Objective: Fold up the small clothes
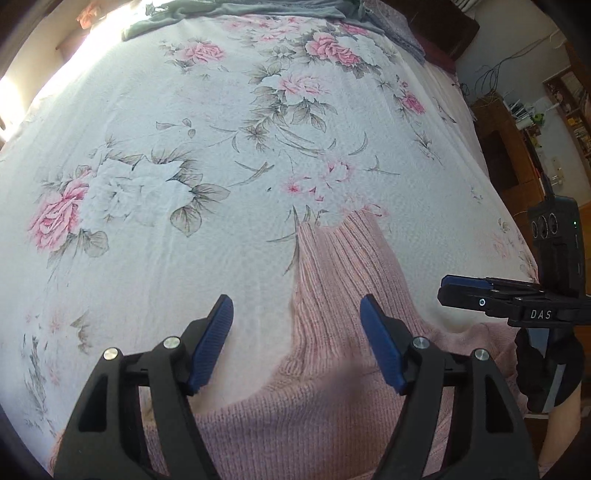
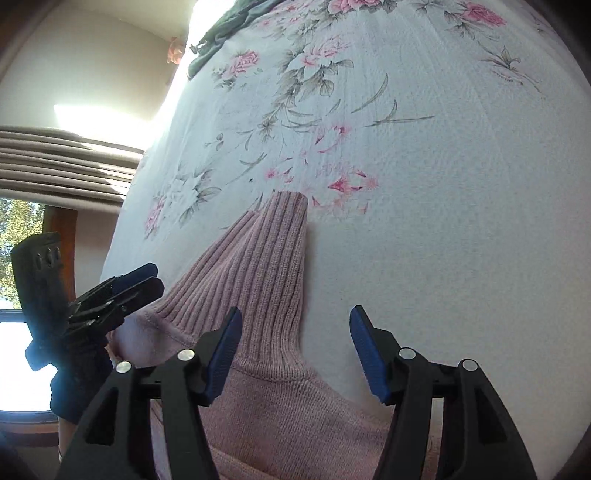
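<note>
My left gripper (image 1: 296, 338) is spread wide, blue pads apart and holding nothing, hovering above the pink knit sweater (image 1: 325, 369). The sweater's ribbed turtleneck collar (image 1: 332, 254) runs forward from between my fingertips, its left edge falling inside the gap; the body of the knit fills the space under the gripper frame. My right gripper (image 2: 295, 350) is likewise wide open and empty, poised over the same collar, which here sits under the left pad and stretches away up the bed, while the right pad hangs over bare bedspread (image 2: 443, 221). From the left wrist view the right tool comes in from the right edge seen side-on, roughly level with the bed; a dark glove (image 1: 546, 369) wraps the hand behind it. From the right wrist view the left tool enters from the left, tilted upward. Count: two grippers, one pink sweater, one floral bedspread, one grey-green garment (image 1: 236, 14) bunched at the far end of the bed.
</note>
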`<state>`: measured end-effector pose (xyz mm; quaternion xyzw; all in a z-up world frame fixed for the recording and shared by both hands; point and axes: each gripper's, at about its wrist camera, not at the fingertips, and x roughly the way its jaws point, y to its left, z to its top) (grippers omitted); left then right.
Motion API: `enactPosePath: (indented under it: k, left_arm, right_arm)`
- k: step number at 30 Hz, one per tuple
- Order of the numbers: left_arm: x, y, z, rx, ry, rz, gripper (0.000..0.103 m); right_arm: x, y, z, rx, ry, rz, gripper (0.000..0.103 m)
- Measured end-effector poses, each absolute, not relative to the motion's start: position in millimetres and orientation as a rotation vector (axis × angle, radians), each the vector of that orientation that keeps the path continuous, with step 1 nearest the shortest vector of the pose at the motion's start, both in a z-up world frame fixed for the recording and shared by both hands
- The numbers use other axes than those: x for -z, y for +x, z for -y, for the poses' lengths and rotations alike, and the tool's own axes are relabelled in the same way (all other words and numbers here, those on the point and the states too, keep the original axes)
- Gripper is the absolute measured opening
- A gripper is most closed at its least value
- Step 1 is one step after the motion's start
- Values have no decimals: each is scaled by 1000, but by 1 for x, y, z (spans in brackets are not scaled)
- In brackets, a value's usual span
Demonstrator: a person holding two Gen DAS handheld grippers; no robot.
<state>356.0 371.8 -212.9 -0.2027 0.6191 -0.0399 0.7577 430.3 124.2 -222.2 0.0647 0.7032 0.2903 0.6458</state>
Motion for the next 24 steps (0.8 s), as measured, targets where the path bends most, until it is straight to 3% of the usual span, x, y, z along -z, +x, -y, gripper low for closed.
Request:
enactPosePath:
  k: [11,12,13,14,15,16,21,24]
  left_arm:
    - [264,388,-361,199,-589,-1458,73]
    - [268,389,-355,206,-580,-1470,73]
    - [271,389,-350,207,-558,-1482,71]
    - [273,389,-345,205,-531,-1493,70]
    - [273,389,-341,208,-511,-1494,63]
    - [273,388,-339,226,-514,-1489,49]
    - [248,379,-339,281,-539,-1373,13]
    - [222,367,-344,318,-611,-1273,11]
  right_arm:
    - [283,449,-156,-677,254,-1697,65]
    - [285,449,-158,-679,258,-1697,58]
    - [286,448,-160,-697,283,-1704,39]
    - [287,446,-160,-717,328,-1714,29]
    - [286,444,-159,-713,334,-1707,23]
    - [282,443,-159,-711,318,-1688,18]
    - [243,436,-149,-760,353,-1554,16]
    - [206,426,-144,-833,411,-1467,15]
